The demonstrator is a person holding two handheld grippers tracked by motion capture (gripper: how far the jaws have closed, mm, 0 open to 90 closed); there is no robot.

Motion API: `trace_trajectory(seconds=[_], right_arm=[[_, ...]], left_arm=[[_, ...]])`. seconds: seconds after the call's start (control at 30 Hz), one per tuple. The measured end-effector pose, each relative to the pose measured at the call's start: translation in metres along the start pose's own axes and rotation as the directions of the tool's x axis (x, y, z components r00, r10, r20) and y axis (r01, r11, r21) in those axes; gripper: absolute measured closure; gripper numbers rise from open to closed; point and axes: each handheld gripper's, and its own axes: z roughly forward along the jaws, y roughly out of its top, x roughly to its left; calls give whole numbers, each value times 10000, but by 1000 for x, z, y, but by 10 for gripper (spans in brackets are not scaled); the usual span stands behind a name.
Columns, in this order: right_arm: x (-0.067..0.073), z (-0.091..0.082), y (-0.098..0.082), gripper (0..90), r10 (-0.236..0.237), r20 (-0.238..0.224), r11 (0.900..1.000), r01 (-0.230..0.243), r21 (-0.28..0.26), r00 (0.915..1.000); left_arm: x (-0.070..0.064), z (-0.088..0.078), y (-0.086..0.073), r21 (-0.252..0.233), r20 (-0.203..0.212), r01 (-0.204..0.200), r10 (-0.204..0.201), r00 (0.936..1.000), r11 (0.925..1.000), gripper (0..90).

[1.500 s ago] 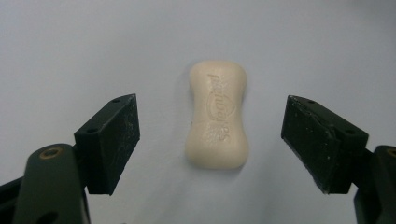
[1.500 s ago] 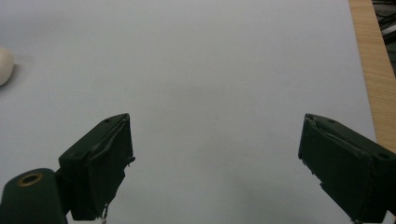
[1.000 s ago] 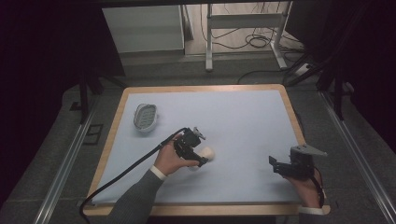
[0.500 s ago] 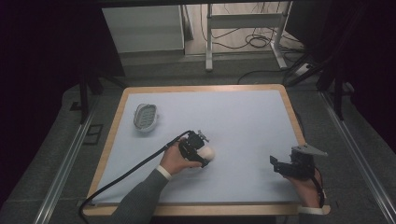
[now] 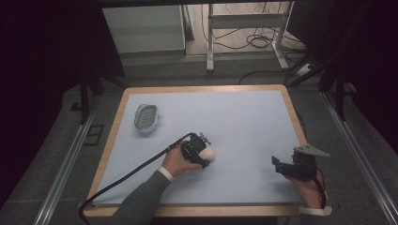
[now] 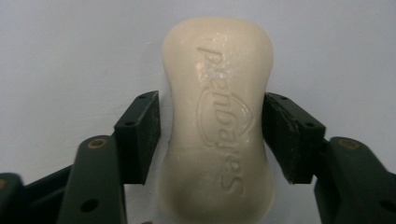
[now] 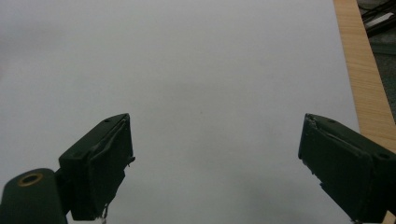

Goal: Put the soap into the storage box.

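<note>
A cream soap bar [image 6: 217,116] with embossed lettering lies on the pale blue mat, seen as a small pale oval [image 5: 210,153] near the table's middle. My left gripper [image 6: 212,135] is shut on it, its black jaws pressed to the bar's narrow waist on either side; from above, that gripper [image 5: 202,151] sits in the person's left hand. My right gripper [image 7: 215,168] is open above bare mat with nothing between its jaws, near the front right [image 5: 278,166]. A white oval soap dish [image 5: 146,118] rests at the mat's left rear.
The mat [image 5: 234,117] covers a wood-rimmed table [image 5: 293,112]. The left gripper's black cable [image 5: 131,176] trails toward the front left corner. A white cabinet [image 5: 143,28] and metal frame legs [image 5: 210,37] stand beyond the table.
The left hand and its gripper have edged slightly right onto the soap bar, which has stayed in place. The right gripper has hardly moved.
</note>
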Motion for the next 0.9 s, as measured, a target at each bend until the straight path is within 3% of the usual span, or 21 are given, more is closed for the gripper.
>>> trace_trajectory(seconds=[0.17,0.57,0.9], right_arm=[[0,0,0,99,16,4,10000,-16,-8,10000],[-2,-2,0,99,113,49,9999,-113,-46,9999],[-3,-2,0,99,148,101,9999,-148,-76,9998]], left_arm=[[0,-1,0,-14,46,51,-51,10000,10000,486],[1,-6,-1,-55,-41,-240,240,9997,9997,495],[7,-22,-1,-477,-9,-87,87,10000,9988,495]])
